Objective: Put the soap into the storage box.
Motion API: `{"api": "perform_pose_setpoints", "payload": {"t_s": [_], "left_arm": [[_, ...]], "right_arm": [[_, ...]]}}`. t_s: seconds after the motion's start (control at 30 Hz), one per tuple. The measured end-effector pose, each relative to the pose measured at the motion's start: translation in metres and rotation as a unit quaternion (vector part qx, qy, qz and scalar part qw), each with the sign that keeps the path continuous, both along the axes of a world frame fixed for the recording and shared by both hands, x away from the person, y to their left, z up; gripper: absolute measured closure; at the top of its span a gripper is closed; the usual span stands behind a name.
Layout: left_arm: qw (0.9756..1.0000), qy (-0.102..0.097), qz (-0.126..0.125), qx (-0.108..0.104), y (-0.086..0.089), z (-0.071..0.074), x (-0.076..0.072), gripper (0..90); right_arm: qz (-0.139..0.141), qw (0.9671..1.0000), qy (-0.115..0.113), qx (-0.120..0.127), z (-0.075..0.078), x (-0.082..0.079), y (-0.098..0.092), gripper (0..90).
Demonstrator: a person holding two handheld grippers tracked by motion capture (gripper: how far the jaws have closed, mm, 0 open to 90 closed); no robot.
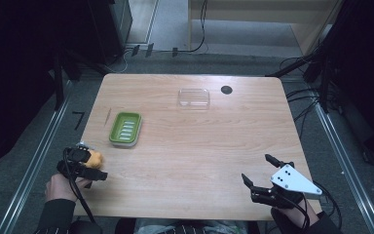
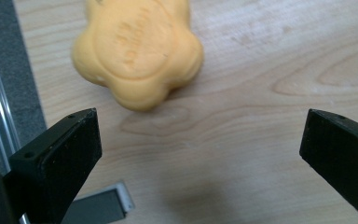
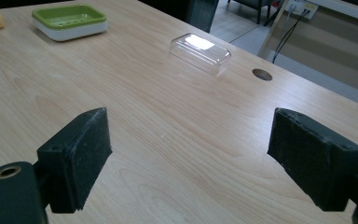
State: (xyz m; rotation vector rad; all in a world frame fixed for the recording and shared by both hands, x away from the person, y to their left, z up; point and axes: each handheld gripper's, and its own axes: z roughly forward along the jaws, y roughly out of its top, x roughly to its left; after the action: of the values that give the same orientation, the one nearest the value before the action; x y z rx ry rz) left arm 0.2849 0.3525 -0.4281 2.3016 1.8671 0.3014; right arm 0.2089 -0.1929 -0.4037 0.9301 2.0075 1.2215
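Soap: the orange soap [image 2: 137,49] lies on the surface [image 1: 199,146], close to the left edge, just ahead of the left hand-held gripper [image 2: 200,154].
Left hand-held gripper: wide open, holding nothing.
Right hand-held gripper [image 3: 205,158]: wide open too, holding nothing, over bare wood.
Dish: the green soap dish [image 1: 125,128] sits near the soap; the clear lid [image 1: 194,97] is well apart.
Risk: soap looks slippery and lumpy, so it could pop out.
Risk: a bump could push it off the edge.

Bright even tabletop, dark surroundings, glare on clear lid [image 3: 200,51]
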Motion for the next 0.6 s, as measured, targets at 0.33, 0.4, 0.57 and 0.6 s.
{"api": "perform_pose_setpoints", "payload": {"t_s": [0.33, 0.4, 0.57, 0.6], "left_arm": [[1.0000, 0.002, 0.003, 0.001, 0.007, -0.002, 0.012, 0.0], [1.0000, 0.002, 0.003, 0.000, 0.007, -0.002, 0.015, 0.0], [1.0000, 0.005, 0.003, 0.005, 0.006, -0.003, 0.024, 0.0], [1.0000, 0.007, 0.004, 0.005, 0.006, -0.004, 0.027, 0.0]], "right_arm": [[0.004, 1.0000, 0.001, 0.002, 0.000, 0.001, 0.002, 13.4], [0.003, 1.0000, 0.002, 0.003, 0.000, 0.001, 0.001, 13.4], [0.006, 1.0000, 0.001, 0.000, 0.000, 0.001, 0.002, 13.4], [0.004, 1.0000, 0.001, 0.001, 0.000, 0.002, 0.001, 13.4]]}}
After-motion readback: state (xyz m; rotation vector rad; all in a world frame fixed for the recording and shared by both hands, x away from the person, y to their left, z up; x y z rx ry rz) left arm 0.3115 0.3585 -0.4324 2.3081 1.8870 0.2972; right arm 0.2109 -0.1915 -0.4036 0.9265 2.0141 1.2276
